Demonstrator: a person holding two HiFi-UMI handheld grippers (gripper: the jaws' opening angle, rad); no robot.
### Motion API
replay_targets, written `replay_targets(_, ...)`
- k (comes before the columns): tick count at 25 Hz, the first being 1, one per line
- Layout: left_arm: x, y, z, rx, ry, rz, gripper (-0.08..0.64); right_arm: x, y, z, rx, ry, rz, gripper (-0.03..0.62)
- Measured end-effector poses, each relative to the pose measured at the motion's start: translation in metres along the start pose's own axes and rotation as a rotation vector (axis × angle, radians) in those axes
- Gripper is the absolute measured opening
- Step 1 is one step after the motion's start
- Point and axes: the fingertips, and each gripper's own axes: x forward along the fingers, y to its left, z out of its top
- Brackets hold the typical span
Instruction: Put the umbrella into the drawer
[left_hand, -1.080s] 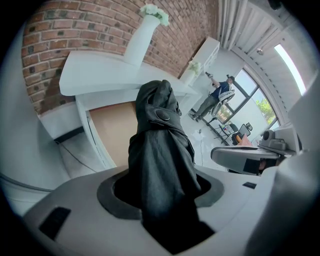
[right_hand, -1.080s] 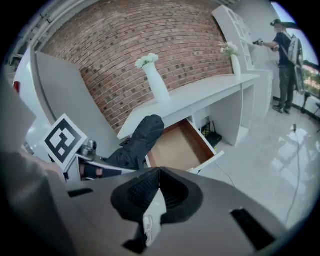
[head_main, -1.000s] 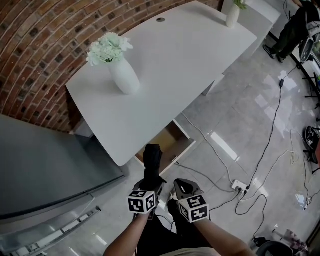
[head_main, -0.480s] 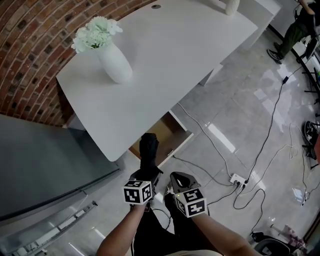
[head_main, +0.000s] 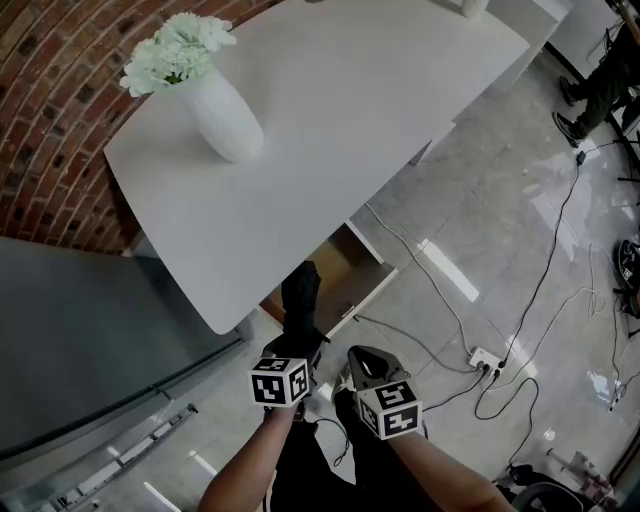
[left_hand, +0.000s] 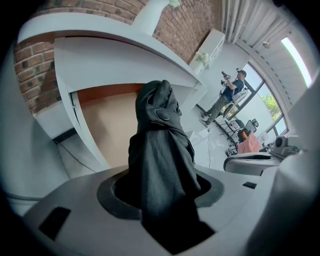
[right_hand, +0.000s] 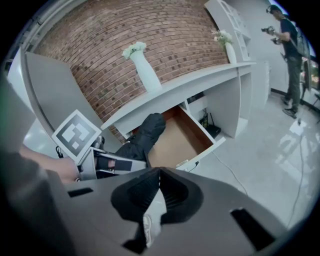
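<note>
The umbrella (left_hand: 161, 150) is a short folded one, black all over, its cloth bunched in soft creases and bound near the far end by a strap with a round snap (left_hand: 162, 115). I judge it light and easy to swing, with a stiff core under loose, slightly slick fabric. A hold should therefore bite through the cloth onto the hard middle or handle end; a pinch on a fold would let it slide or twist. My left tool (head_main: 296, 346) has its jaws clamped around the near end, so the umbrella sticks out toward 12 o'clock with its free tip in the air at the mouth of the drawer (head_main: 345, 268). The tip is not yet inside and not resting on anything I can see. The drawer stands pulled open, its pale brown bottom bare, just at 1 o'clock from the tip and tucked under the edge of the white surface (head_main: 340, 120). My right tool (right_hand: 159, 176) hangs at 3 o'clock from the left one, jaws pressed together with nothing between them. Farther off, a white vase (head_main: 226, 118) of pale flowers sits on the surface at 11 o'clock, and cables (head_main: 440, 330) trail over the grey floor at 3 o'clock.
</note>
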Motion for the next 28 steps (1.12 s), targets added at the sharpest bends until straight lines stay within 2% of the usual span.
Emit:
replay_targets(13, 0.039, 0.015, 0.008, -0.004, 0.010, 0.008, 0.244, 0.020, -0.023, -0.002, 0.030, 0.006, -0.021, 0.017)
replay_targets(23, 0.060, 0.028, 0.012, 0.007, 0.025, 0.034, 0.244, 0.034, -0.030, -0.005, 0.064, 0.001, -0.019, 0.017)
replay_targets(28, 0.067, 0.035, 0.015, -0.011, 0.040, 0.052, 0.244, 0.035, -0.034, -0.005, 0.062, 0.007, -0.021, 0.017)
